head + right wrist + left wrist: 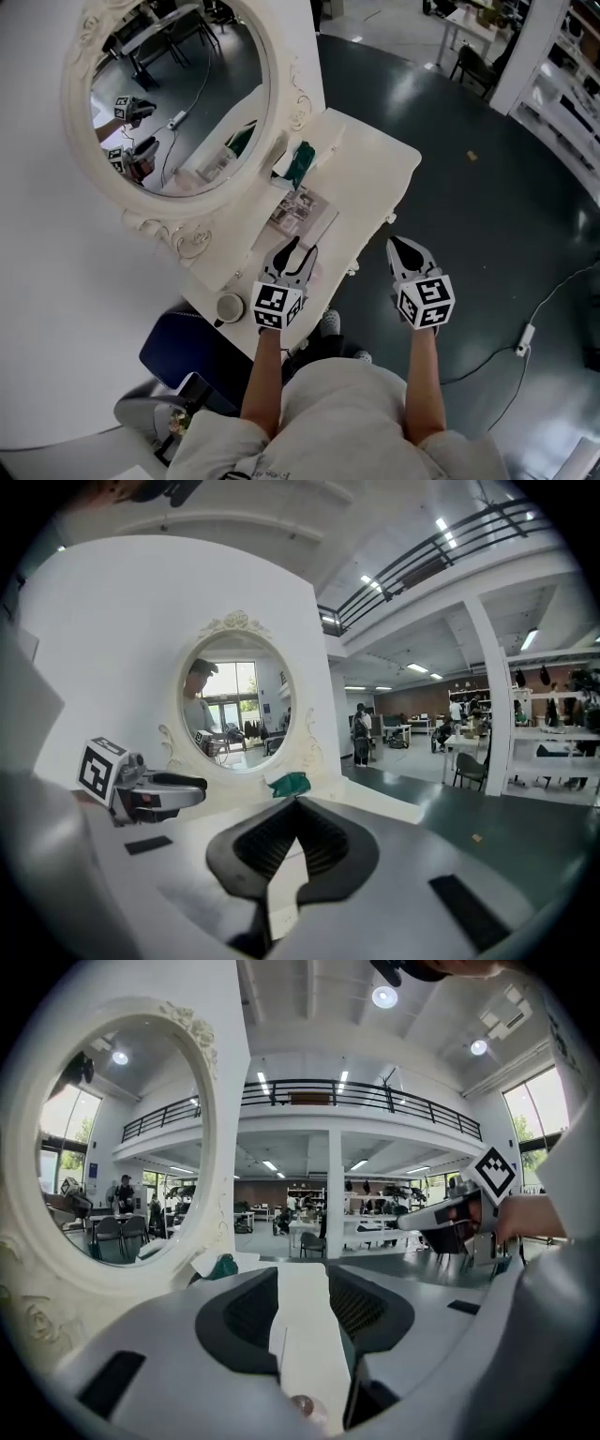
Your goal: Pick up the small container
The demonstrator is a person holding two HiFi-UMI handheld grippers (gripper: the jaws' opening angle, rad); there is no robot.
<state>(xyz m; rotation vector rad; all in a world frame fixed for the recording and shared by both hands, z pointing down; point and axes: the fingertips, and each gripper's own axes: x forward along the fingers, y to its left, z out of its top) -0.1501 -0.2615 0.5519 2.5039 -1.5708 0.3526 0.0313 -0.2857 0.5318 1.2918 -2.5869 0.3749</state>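
Glossy white table [375, 159] beneath an ornate oval mirror [178, 94]; small round white container [230, 307] at its near corner. Left tool [296, 248] released; right tool [399, 243] clenched, empty.

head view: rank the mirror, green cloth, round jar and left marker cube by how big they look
1. mirror, by far the largest
2. left cube, though it sits nearer the camera, so this is unsure
3. green cloth and jar look too alike to rank
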